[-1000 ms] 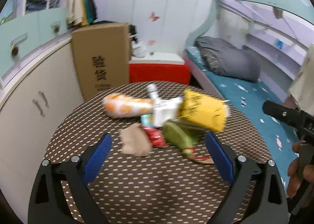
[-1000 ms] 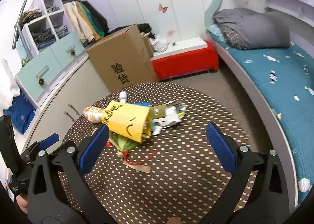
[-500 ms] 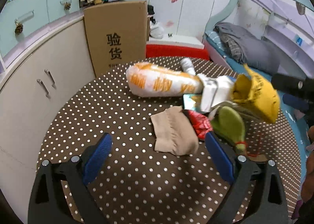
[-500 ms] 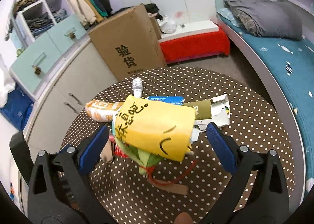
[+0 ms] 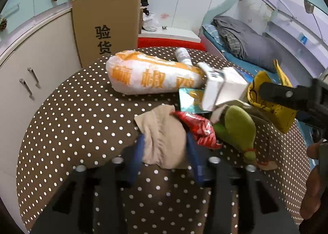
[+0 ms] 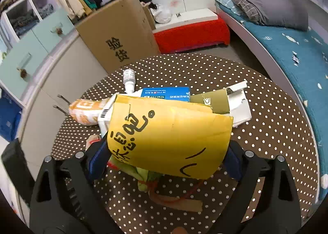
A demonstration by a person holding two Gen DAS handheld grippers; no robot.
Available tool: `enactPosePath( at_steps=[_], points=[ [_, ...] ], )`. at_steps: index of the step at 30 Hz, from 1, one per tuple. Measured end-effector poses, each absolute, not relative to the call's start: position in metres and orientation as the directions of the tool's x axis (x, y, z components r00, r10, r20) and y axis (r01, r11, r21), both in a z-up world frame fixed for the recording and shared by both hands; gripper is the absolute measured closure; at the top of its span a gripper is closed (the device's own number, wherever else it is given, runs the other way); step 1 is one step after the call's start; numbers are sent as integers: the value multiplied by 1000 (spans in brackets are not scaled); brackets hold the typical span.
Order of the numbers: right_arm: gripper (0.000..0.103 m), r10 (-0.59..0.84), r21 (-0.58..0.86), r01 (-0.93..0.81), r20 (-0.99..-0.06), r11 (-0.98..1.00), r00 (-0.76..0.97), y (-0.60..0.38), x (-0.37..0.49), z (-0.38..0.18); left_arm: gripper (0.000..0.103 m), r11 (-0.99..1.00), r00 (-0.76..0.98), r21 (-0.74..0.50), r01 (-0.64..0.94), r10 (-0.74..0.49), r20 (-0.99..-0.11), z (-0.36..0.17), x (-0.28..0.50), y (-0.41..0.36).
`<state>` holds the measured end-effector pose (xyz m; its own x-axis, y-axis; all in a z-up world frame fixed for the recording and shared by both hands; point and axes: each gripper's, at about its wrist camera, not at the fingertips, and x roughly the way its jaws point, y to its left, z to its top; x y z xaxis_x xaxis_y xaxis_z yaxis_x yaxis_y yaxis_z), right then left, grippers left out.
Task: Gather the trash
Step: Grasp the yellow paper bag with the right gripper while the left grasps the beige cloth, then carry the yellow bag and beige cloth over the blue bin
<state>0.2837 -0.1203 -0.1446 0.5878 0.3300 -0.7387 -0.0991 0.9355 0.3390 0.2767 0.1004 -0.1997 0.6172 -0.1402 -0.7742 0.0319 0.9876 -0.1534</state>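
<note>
Reached into a heap of trash in the middle of the dotted worktop (image 5: 67, 123) with both grippers at once. Left gripper (image 5: 165, 152) came around the tan rag (image 5: 162, 137), jaws closing, blue pads on both sides of the rag but blurred, so could not tell if the squeeze was firm. Right gripper (image 6: 164, 162) sat around the yellow bag (image 6: 170, 139), jaws wide and closing a little, pads at the bag's two edges, likely not pinching hard. Best to close the left jaws fully before lifting, since soft cloth slips out of a loose pinch. Best to keep the red wrapper (image 5: 197, 129), touching the rag, out of the pinch, or else take both. Best to squeeze the yellow bag gently, since thin card folds and can pop free. Green pouch (image 5: 239, 129) lay under the bag, so a slow lift seemed wise. Orange packet (image 5: 151, 76), small bottle (image 6: 129, 79) and blue box (image 6: 165, 94) lay behind, untouched.
</note>
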Motion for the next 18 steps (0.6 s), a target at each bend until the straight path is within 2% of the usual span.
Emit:
enactPosePath(
  at_steps=[7,13,18],
  points=[
    [14,427,453,-112,-688,885,587,-162,244,-146,73,981,620,-192,11,-157,-769,-199,257,107],
    [14,456,482,-132,-654,866,604,-187,218,-140,75,977,628,-212,9,-170,-760,-194,234,108],
    [14,445,480,-126,-642,868,624,-202,207,-135,84,976,642,-216,27,-183,-744,-182,217,98]
  ],
)
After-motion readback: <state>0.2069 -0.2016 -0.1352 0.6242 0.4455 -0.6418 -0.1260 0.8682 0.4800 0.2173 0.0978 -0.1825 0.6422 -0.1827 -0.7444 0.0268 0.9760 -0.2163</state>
